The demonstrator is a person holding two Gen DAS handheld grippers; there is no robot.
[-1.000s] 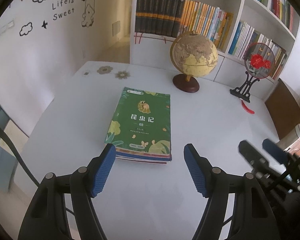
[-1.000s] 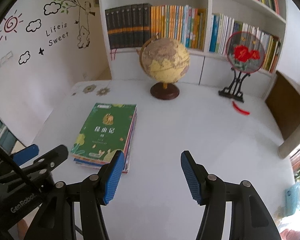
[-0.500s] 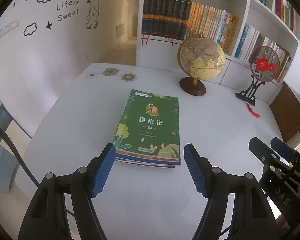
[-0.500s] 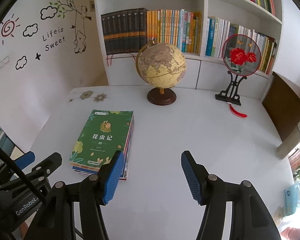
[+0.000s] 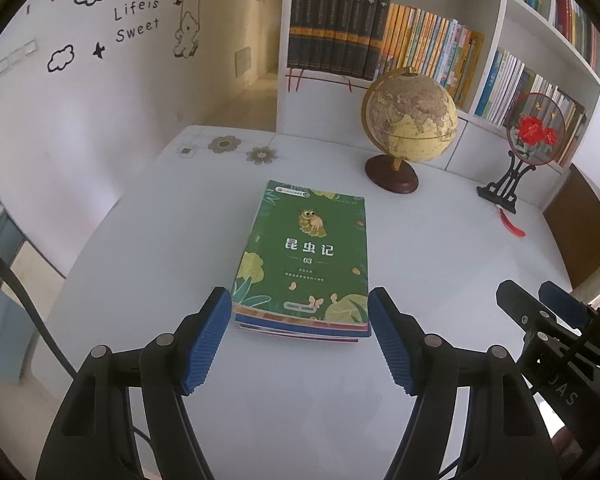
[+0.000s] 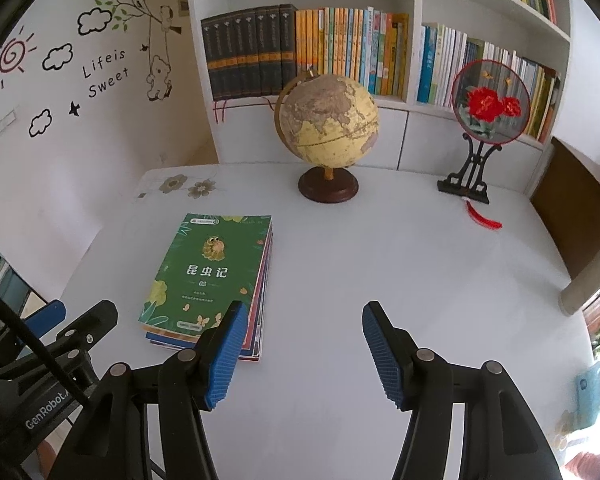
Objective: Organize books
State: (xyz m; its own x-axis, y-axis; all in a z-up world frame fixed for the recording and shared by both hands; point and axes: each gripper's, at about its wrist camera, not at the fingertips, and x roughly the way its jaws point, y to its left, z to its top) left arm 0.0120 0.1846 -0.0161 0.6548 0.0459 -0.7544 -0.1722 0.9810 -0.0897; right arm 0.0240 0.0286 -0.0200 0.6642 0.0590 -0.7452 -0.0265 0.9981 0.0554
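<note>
Now | stack of books (image 5: 304, 264) lies flat mid-bench (image 5: 440, 248) | we hold left tongs (image 5: 300, 340) and right tongs (image 6: 300, 350) apart, empty | likely heavy, slippery covers; grip near edge.

Glossy paper book cover (image 5: 306, 252) — smooth matt white table (image 5: 300, 400) — ribbed blue pads (image 5: 204, 344).

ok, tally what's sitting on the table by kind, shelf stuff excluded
Book stacks: 1, green cover on top; how many books are under it cannot be told
Globes: 1
Fan on stand: 1
Red tassel: 1
Total: 4
</note>
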